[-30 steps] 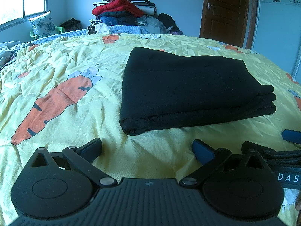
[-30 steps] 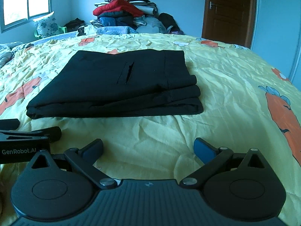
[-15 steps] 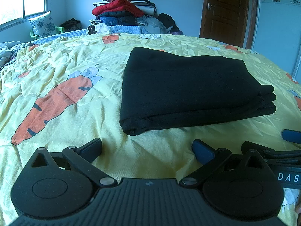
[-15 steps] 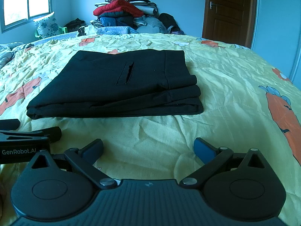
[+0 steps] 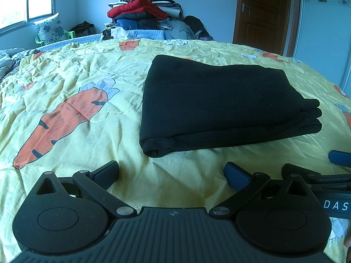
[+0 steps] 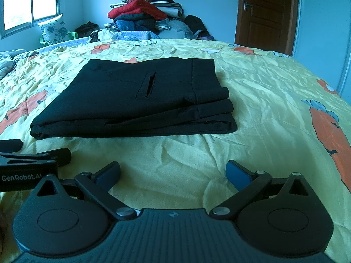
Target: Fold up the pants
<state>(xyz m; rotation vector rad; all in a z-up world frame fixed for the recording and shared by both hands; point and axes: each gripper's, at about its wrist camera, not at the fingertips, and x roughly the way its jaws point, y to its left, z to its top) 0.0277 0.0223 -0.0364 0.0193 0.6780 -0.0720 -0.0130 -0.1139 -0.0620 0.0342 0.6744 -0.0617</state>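
left wrist view: left gripper (image 5: 172, 172) wide open, nothing btwn fingers, low over the sheet (image 5: 65, 100). pants (image 5: 221, 103) lie folded in a flat black stack at 12–1 o'clock from the gripper, near but not touching, layered edges at the stack's 3 o'clock end. right gripper (image 5: 311, 166) pokes in at 3 o'clock, just beside, blue pad showing. clothes pile (image 5: 142, 11) far at 12, door (image 5: 263, 13) at 1. right wrist view: right gripper (image 6: 173, 172) also spread wide, empty, over the sheet (image 6: 274, 100). pants (image 6: 140, 96) at 11–12 o'clock, apart from the fingers, pocket slit on top, three layers stepped at the right end. left gripper (image 6: 33, 153) at 9 o'clock, close alongside. clothes pile (image 6: 144, 8) at 12, door (image 6: 265, 11) at 1, window (image 6: 28, 2) at 10.
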